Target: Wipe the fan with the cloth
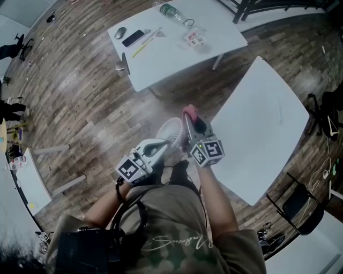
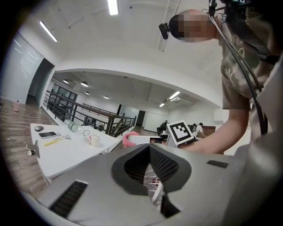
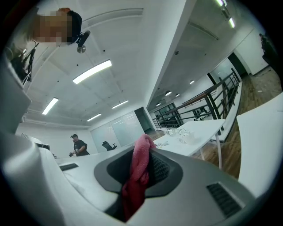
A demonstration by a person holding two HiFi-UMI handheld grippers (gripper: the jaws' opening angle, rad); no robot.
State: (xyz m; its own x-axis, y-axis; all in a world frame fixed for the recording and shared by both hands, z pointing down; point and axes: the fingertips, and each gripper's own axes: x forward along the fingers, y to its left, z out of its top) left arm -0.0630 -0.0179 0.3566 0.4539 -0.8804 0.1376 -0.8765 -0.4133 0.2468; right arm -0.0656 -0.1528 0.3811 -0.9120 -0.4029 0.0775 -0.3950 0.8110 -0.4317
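A small white fan [image 1: 170,130] is clamped by its ribbed grille in the clenched jaws of the left gripper [image 1: 159,147] and is held above the wooden floor [image 1: 80,91], in front of the person's body. A pink cloth [image 3: 136,176] is grasped in the jaws of the right gripper [image 1: 192,126], with its bunched end protruding at the tips, just beside the fan's right edge. A black-and-white square marker is seen on each gripper's cube.

A white worktop [image 1: 262,123] is found just to the right of the grippers, its near corner close to the right gripper. On a second white worktop [image 1: 177,59], farther ahead, a mouse [image 1: 120,32], a dark phone [image 1: 133,38], a yellow pencil [image 1: 142,49], a clear bottle [image 1: 172,12] with a green label and a few small items are laid. A dark chair [image 1: 300,206] is seen at the lower right. Script lettering is printed on the shirt [image 1: 177,243], but it cannot be read, nor can the bottle's label.
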